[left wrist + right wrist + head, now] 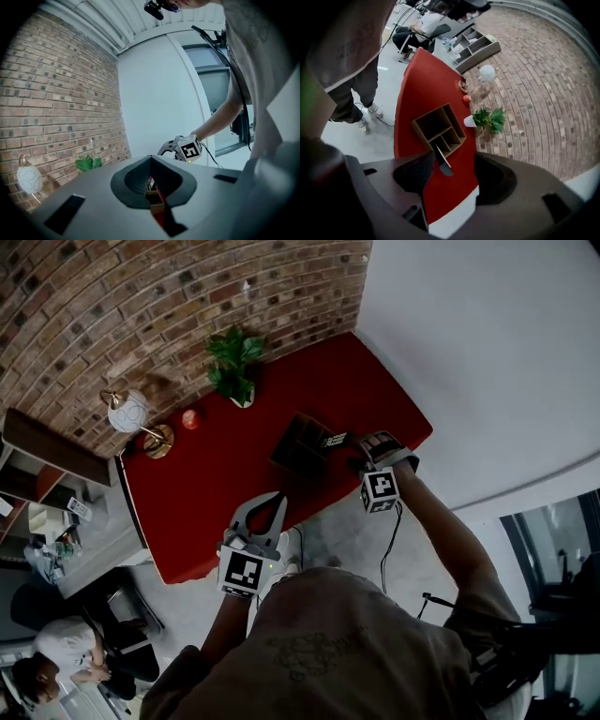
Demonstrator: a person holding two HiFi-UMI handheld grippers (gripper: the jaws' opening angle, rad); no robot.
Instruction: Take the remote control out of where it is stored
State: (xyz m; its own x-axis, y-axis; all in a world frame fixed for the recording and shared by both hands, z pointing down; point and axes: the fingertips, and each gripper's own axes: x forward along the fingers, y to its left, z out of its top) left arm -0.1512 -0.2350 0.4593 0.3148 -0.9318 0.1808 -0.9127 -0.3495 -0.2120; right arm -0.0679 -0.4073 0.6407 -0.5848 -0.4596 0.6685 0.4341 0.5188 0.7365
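The slim dark remote control [442,162] lies aslant at the near edge of the wooden compartment organizer [438,127] on the red table [417,89]. One end of it rests at the box's rim. My right gripper [454,161] is open just in front of it, and the remote sits in the gap nearer the left jaw, with no pad pressing on it. From the head view, the remote [335,439] shows at the organizer's [298,444] right side, by the right gripper [362,448]. My left gripper [279,498] hangs shut and empty over the table's near edge.
A potted plant [234,362], a small red object [191,418] and a brass lamp [133,415] stand along the brick-wall side of the table. A cable [389,540] lies on the floor below the table. People sit at desks at lower left [56,652].
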